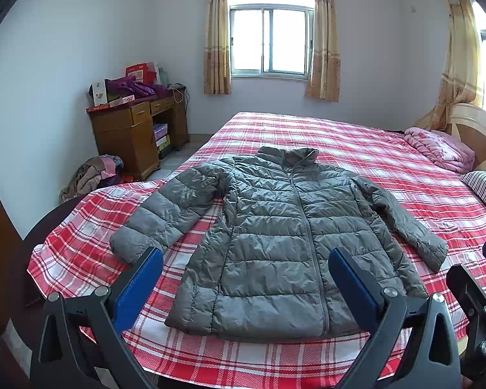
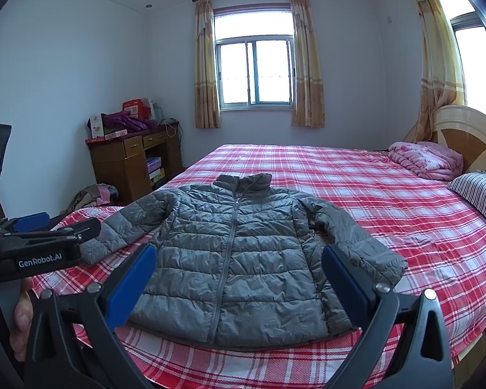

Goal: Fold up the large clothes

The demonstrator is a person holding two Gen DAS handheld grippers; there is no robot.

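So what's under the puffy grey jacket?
The puffy grey jacket lies flat on the red checked bedsheet. Anything beneath its body is covered, so I can't tell.

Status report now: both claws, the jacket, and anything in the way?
Left claw open, right claw open, both empty. Grey jacket flat on bed, zipped, sleeves spread, unfolded. Nothing on it.

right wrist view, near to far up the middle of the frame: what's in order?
Right gripper → grey puffer jacket → bare red plaid bedsheet → window.
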